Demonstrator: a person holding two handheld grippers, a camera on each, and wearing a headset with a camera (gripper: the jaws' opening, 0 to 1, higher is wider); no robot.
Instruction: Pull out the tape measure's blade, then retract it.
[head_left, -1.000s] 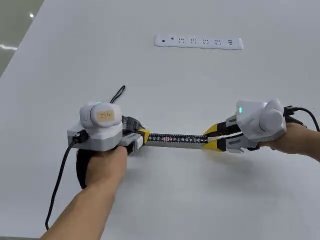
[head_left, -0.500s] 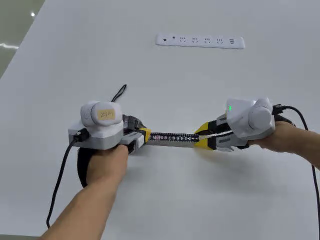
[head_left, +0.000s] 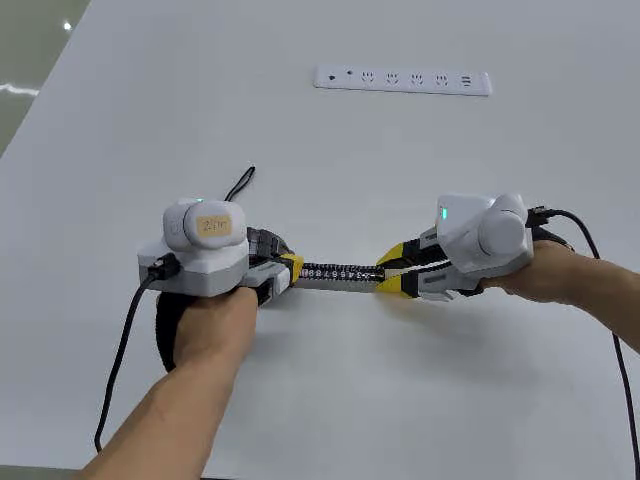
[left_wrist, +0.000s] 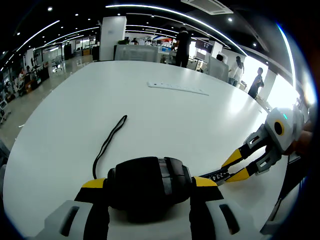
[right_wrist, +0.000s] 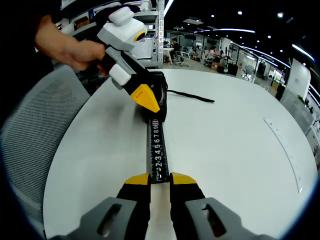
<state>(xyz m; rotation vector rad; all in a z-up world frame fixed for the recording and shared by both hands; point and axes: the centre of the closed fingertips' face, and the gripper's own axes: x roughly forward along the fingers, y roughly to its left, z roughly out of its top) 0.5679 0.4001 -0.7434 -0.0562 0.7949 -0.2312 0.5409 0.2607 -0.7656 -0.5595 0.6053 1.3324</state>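
While the left gripper (head_left: 281, 272) clamped the tape measure (left_wrist: 150, 182) by its black case, jaws pressed against either side and the case resting on the white table (head_left: 350, 150), the right gripper (right_wrist: 160, 179) pinched the free end of the blade (right_wrist: 156, 150) — jaws almost together, the tip caught between them. A short numbered stretch of blade lay flat between the two grippers, well apart from the power strip (head_left: 403, 80) at the far side. That looked like mid-task: blade out, return not finished, though the stance alone did not settle which way it was travelling. To retract, the right gripper would need to ride the tip straight back toward the case mouth under control — not release it — with the left holding the case steady.
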